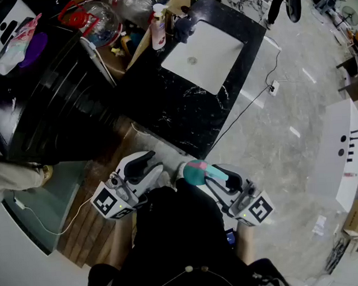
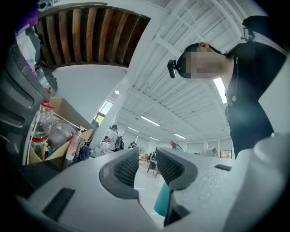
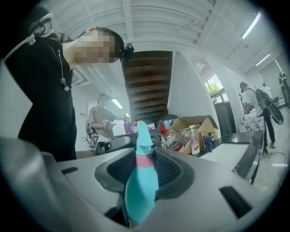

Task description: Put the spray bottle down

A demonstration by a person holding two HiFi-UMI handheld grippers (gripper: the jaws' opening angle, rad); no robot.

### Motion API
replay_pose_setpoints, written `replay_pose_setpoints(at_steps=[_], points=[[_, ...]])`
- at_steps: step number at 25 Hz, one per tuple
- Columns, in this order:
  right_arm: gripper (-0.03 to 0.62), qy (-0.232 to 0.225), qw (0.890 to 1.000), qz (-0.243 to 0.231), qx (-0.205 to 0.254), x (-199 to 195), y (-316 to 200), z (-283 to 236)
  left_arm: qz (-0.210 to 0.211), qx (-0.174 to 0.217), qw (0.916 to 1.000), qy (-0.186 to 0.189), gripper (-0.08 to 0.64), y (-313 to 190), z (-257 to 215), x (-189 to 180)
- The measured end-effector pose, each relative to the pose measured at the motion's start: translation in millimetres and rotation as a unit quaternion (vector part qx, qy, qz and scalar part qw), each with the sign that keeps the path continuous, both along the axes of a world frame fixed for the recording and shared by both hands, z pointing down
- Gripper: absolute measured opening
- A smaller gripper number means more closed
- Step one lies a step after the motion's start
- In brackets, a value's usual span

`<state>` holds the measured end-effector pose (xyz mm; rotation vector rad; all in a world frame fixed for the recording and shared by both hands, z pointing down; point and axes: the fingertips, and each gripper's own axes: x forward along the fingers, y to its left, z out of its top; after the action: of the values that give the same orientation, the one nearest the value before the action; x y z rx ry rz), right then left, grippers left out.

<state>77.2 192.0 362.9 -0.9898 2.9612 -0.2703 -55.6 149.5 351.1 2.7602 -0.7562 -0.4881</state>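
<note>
Spray bottle (image 3: 141, 192), teal, is sitting clamped in the right gripper's (image 3: 145, 171) jaws. The left gripper (image 2: 147, 168) is hanging just beside it, jaws apart with nothing between them. Both are hovering near the black marble counter's (image 1: 183, 112) closest corner.

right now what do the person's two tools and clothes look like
Both the left tool and the right tool are bulky white-grey shells with dark grey ribbed pads. Each carries a cube with black-and-white square markers. The person wears a black top.
</note>
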Motion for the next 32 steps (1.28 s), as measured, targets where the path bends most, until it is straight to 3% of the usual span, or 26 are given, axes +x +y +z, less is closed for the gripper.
replay_pose_setpoints(at_steps=[19, 32], points=[[0.135, -0.011, 1.0, 0.003, -0.012, 10, -9, 4, 0.003, -0.003, 1.0, -0.002, 0.123, -8, 0, 10], [0.135, -0.012, 1.0, -0.021, -0.001, 27, -28, 7, -0.015, -0.008, 0.9998, -0.012, 0.123, -15, 4, 34]])
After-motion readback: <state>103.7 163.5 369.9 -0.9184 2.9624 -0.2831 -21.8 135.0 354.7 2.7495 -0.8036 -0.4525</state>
